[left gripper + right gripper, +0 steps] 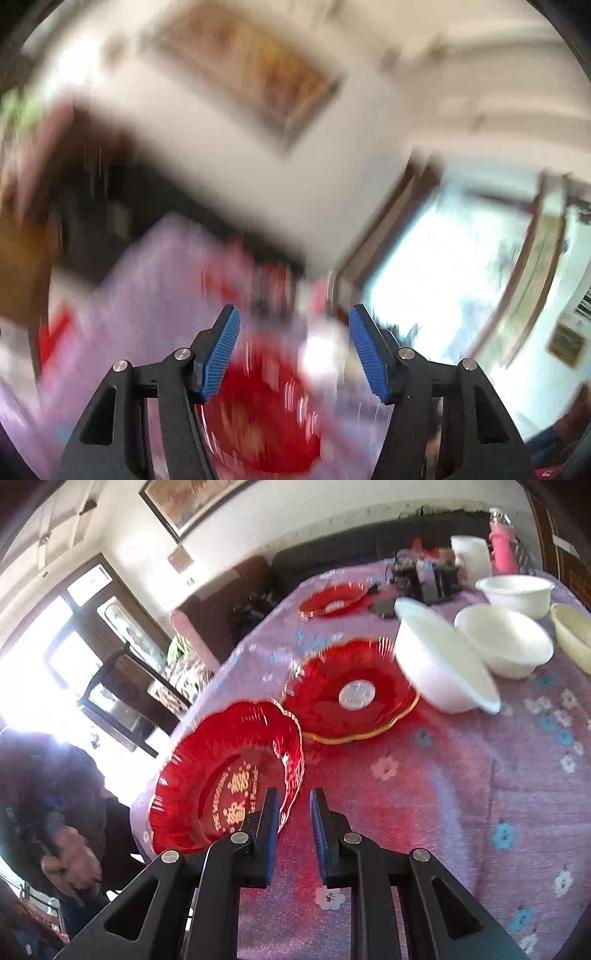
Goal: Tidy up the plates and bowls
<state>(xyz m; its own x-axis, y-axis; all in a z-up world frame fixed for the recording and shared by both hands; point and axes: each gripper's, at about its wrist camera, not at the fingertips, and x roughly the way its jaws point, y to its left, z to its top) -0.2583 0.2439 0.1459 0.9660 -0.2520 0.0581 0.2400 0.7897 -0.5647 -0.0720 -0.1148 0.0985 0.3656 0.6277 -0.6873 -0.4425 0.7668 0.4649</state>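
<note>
The near red plate [225, 775] sits at the table's left edge, tilted up toward me, its gold lettering facing my right claw [293, 834]. My right fingers stand a narrow gap apart with nothing between them; the left pad [271, 834] overlaps the plate's near rim in this view, but I cannot tell whether it touches. A second red plate [351, 692] with a white round label lies flat just beyond, nearly rim to rim with the first, and a third red plate [332, 600] lies farther back.

To the right, a white bowl [443, 661] is tipped on its side, leaning against another white bowl [504, 640]; a third white bowl [515, 594] and a cream bowl [572, 635] stand behind.

I judge the step in hand is taking the near plate to stack it on the labelled one. To do it well, I should straddle the rim so one pad goes inside and one outside, close firmly on the fluted edge, lift level, and lower it centred.

My left claw [293, 350] is wide open and empty, over a heavily blurred red plate [258, 417] on the purple tablecloth [461, 794]; I would steady it before committing.
</note>
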